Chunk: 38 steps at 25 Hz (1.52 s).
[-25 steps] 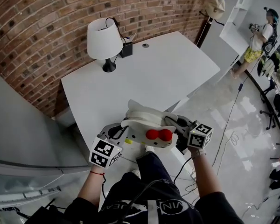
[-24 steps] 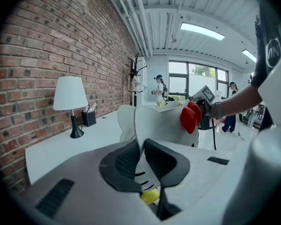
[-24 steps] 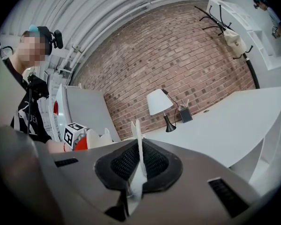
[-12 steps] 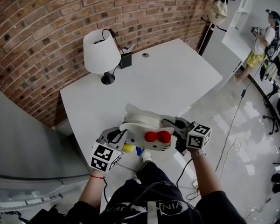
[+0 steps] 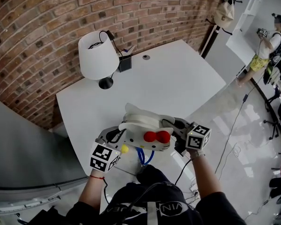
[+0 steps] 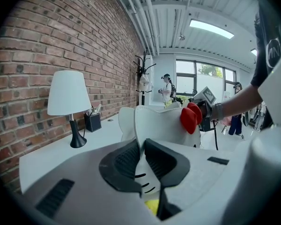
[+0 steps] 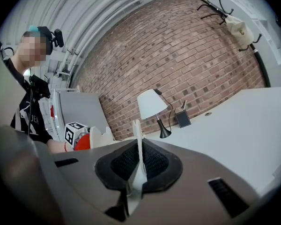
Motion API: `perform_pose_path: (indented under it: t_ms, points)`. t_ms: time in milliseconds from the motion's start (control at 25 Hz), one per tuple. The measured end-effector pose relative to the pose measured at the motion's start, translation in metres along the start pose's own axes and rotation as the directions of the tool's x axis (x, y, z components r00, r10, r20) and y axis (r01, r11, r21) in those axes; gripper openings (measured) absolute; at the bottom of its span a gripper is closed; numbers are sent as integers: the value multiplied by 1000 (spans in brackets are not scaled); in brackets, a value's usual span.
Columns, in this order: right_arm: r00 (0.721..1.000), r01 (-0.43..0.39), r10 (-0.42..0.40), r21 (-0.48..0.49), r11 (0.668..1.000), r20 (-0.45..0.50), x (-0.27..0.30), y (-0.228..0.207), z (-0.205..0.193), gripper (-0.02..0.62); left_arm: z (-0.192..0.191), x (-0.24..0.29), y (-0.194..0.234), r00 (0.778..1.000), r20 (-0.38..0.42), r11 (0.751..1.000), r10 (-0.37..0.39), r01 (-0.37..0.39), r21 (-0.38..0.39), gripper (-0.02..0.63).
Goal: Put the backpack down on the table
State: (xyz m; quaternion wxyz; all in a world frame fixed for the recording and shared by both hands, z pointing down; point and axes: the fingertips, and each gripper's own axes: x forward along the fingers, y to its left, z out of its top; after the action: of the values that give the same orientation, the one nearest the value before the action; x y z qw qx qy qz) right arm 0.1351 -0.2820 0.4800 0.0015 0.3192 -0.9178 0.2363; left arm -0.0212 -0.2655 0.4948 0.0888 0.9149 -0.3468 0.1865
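White backpack, head view: a cat-face backpack (image 5: 140, 125) with a red bow (image 5: 157, 136) is held between the 2 grippers, over the near edge of the white table (image 5: 178, 86). I cannot tell whether its underside touches the tabletop.
Left gripper, head view: the left gripper (image 5: 118, 138) meets the backpack's left side.
Right gripper, head view: the right gripper (image 5: 174, 129) meets the backpack's right side.
Below the bag, head view: a blue strap (image 5: 143, 156) hangs in a loop, with a small yellow piece (image 5: 125, 148) just beside it.
Far side of table, head view: a white lamp (image 5: 94, 55) and a black box (image 5: 125, 63) stand by the brick wall (image 5: 47, 18), well apart from the backpack.
Left jaws, left gripper view: the 2 black pads of the left gripper (image 6: 141, 149) are clenched on a white panel of the backpack (image 6: 164, 123). The panel rises upright from between them.
Bow, left gripper view: the red bow (image 6: 191, 117) sits on the bag's far right.
Background, left gripper view: the lamp (image 6: 68, 95) and black box (image 6: 92, 122) stand on the table (image 6: 42, 156), to the left of the bag.
Right jaws, right gripper view: the pads of the right gripper (image 7: 139, 159) are pressed together on a thin white edge of the backpack (image 7: 137, 132), which stands upright between them.
Bow, right gripper view: the red bow (image 7: 83, 143) shows to the left.
Table, right gripper view: the table (image 7: 243, 121) spreads to the right, with the lamp (image 7: 153, 104) and black box (image 7: 182, 118) at its far edge.
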Motion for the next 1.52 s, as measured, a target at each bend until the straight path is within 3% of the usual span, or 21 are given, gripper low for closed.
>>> perform_pose_path:
  t_ms: [1080,1520]
  points:
    - [1000,-19,18,-19,1000,-21,85,-114,41,11,20,97,100,994,0,992,105,-105,-74,40]
    - [1000,-11,11,-39,999,-14,111,-160,52,11,26,135,131,990,3,988,140,-139,-67,40]
